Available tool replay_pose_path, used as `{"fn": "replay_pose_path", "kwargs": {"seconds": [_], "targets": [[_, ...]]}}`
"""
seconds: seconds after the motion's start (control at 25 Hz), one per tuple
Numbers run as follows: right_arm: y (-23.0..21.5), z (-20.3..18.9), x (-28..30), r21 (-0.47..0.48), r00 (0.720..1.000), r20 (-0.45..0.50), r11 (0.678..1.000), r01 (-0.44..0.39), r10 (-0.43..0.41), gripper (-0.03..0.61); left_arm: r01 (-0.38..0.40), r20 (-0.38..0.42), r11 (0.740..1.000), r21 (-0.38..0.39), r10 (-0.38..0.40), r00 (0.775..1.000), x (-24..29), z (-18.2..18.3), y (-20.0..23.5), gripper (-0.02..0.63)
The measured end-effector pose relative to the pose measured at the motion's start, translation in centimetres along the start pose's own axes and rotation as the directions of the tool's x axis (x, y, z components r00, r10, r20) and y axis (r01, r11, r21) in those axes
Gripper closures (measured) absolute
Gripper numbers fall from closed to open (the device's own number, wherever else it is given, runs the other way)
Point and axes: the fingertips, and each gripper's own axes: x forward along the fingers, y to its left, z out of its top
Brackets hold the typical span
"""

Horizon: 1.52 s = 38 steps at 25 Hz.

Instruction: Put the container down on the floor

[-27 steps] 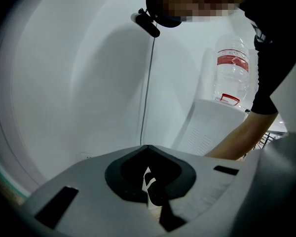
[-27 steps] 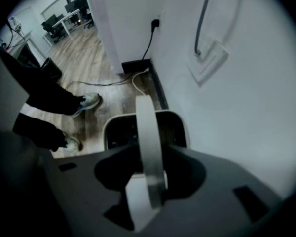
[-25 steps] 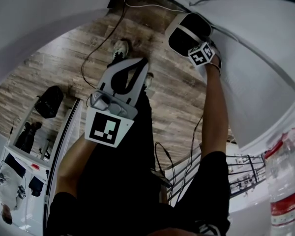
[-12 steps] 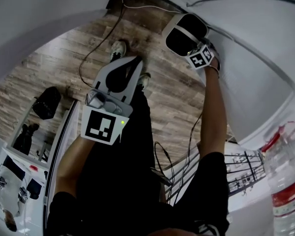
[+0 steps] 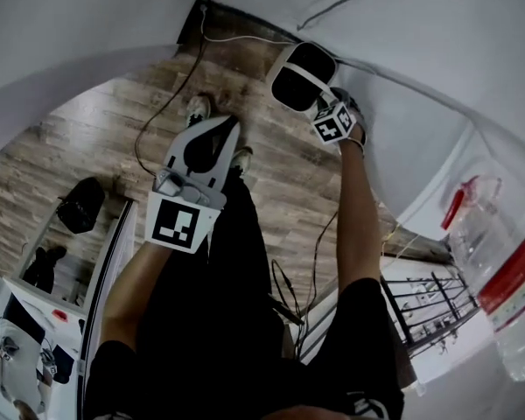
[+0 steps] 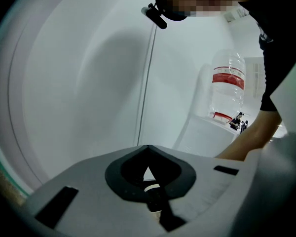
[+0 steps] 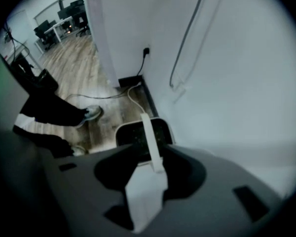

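Container: we see the white bin with the dark inside low down by the wall, over the wood floor, just ahead of the person's shoes.
Right gripper: our right gripper has its jaws pressed together on the container's thin white handle, which runs straight from the jaws down to the rim.
Left gripper: our left gripper has its jaws pressed together with nothing between them. It is held over the legs, well apart from the container, and plays no part in the carry.
Contact with floor: we cannot tell whether the base touches the boards. The straight handle suggests to us that the weight hangs from the jaws.
Done: by our reading, the container is in hand and has reached a low spot near the corner.
Left: setting the base flat on the floor, parting the right jaws off the handle, and lifting clear.
Nearby: a large water bottle stands well apart on the right.
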Motion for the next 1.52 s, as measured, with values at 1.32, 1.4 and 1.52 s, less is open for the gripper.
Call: {"fn": "replay_pose_path", "kwargs": {"seconds": [1.32, 1.4, 1.52], "targets": [[0.4, 2.0, -40.6, 0.821, 0.813, 0.472, 0.504, -0.267, -0.340, 0.529, 0.183, 0.036, 0.971, 0.156, -0.191, 0.981, -9.3, 16.2, -14.4, 0.588], [0.3, 1.8, -42.9, 0.826, 0.790, 0.484, 0.495, -0.269, -0.377, 0.529, 0.197, 0.046, 0.966, 0.170, -0.207, 0.977, -9.6, 16.9, -15.4, 0.588], [0.4, 2.1, -46.5, 0.819, 0.743, 0.513, 0.505, -0.273, -0.430, 0.537, 0.177, 0.085, 0.960, 0.216, -0.199, 0.976, -10.3, 18.6, -16.6, 0.588]]}}
